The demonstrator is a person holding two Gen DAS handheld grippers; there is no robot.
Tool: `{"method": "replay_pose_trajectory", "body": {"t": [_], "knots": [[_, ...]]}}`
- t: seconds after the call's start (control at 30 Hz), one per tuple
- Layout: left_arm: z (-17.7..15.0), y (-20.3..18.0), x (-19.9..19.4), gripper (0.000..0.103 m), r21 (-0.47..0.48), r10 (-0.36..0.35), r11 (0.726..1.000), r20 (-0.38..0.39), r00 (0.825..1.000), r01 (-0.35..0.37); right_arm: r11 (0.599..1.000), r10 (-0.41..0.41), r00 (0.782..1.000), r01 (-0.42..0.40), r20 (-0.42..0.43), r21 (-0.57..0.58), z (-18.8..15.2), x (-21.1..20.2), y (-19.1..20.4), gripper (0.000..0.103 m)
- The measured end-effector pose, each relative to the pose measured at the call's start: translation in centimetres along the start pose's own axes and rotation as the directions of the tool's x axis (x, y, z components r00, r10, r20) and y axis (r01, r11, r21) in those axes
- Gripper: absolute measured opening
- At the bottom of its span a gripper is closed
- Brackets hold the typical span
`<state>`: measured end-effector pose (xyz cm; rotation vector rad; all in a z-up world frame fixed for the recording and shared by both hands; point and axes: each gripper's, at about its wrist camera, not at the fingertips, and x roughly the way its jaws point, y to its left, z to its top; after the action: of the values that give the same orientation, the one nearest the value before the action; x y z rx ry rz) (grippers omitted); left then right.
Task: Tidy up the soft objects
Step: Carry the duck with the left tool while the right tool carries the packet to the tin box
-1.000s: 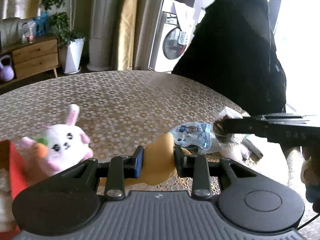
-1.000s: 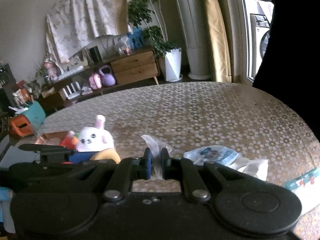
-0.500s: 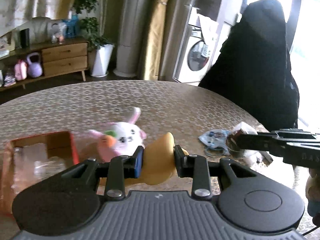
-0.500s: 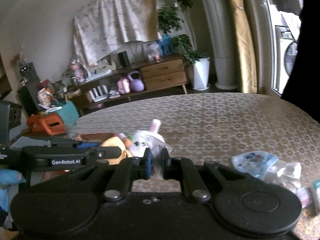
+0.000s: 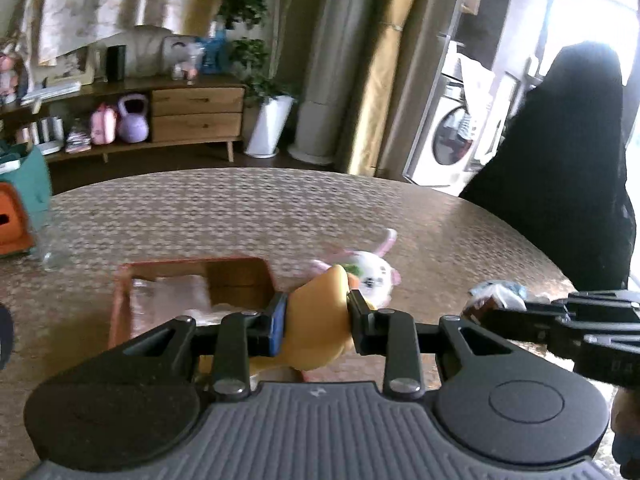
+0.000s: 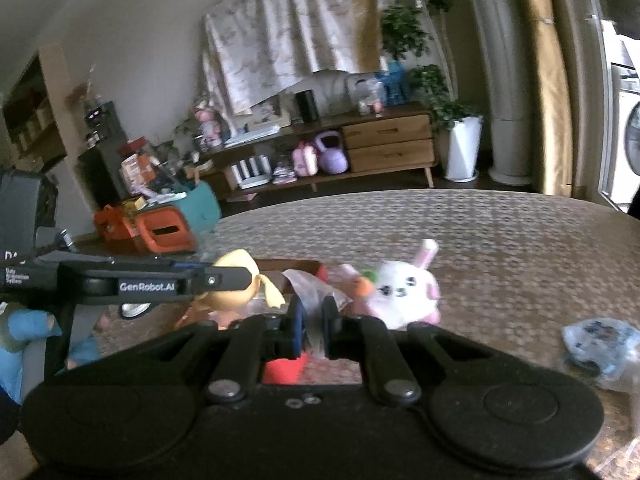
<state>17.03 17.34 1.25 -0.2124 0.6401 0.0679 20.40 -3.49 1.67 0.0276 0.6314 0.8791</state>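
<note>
My left gripper (image 5: 314, 320) is shut on a yellow soft toy (image 5: 320, 320), held just right of an open red-brown box (image 5: 120, 300) with clear plastic inside. The same toy (image 6: 236, 280) shows in the right wrist view, beside the left gripper's finger (image 6: 152, 282). My right gripper (image 6: 312, 326) is shut on a clear plastic bag (image 6: 316, 296) above the box's near red corner (image 6: 284, 370). A white and pink bunny plush (image 5: 372, 274) (image 6: 400, 288) with a carrot sits on the table right of the box.
A blue-printed plastic packet (image 6: 600, 338) (image 5: 496, 292) lies at the table's right. The right gripper's body (image 5: 568, 320) reaches in from the right. A clear glass (image 5: 52, 244) stands at the far left. A dark-clothed person (image 5: 560, 184) stands beyond the patterned round table (image 5: 280, 208).
Both grippers have swung left with their loads. The box has come into fuller view, and the bunny now lies to the right of the yellow toy.
</note>
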Motion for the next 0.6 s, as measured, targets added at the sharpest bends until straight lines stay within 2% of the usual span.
{"method": "replay_pose_trajectory", "body": {"t": [0.3, 0.6], "knots": [[0.6, 5.8, 0.8, 0.031, -0.048, 0.089, 0.995, -0.023, 0.996, -0.09, 0.998, 0.042, 0.997, -0.045, -0.063, -0.038, 0.4, 5.5, 3.7, 0.009], [0.4, 10.0, 4.7, 0.031, -0.065, 0.164, 0.983, -0.078, 0.983, -0.169, 0.996, 0.027, 0.991, -0.037, -0.131, -0.079, 0.0, 11.0, 5.3, 0.009]]}}
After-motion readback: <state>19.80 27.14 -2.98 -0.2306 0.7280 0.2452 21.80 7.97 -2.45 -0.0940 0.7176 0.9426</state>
